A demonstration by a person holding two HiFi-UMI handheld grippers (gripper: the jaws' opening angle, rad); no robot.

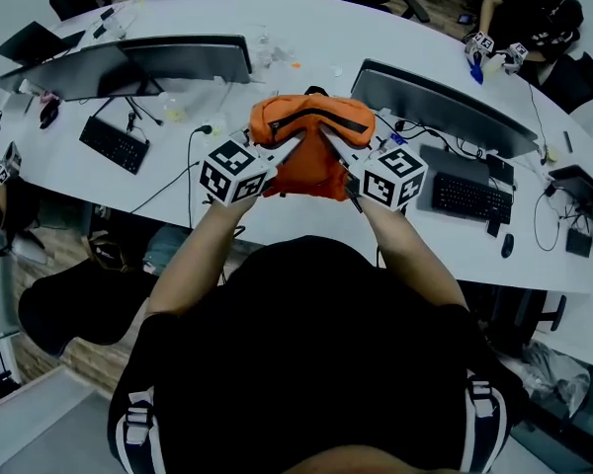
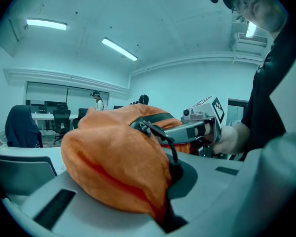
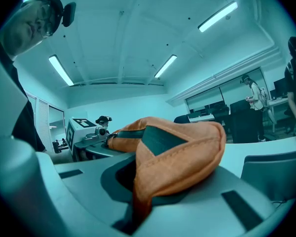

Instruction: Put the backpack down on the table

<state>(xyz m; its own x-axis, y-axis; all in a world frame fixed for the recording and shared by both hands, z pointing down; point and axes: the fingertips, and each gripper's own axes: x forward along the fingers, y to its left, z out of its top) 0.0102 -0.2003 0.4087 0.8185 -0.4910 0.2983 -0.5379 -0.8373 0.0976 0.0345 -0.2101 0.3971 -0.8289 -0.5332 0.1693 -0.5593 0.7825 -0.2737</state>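
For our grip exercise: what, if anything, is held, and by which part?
Orange backpack: left gripper pinches a fabric fold on its left side, right gripper one on its right.

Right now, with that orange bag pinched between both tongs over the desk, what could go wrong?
1. The left tongs and right tongs each pinch only a fold of the backpack, so the fabric might slip out.
2. The free spot on the table lies between the left monitor and right monitor; the bag could bump either.
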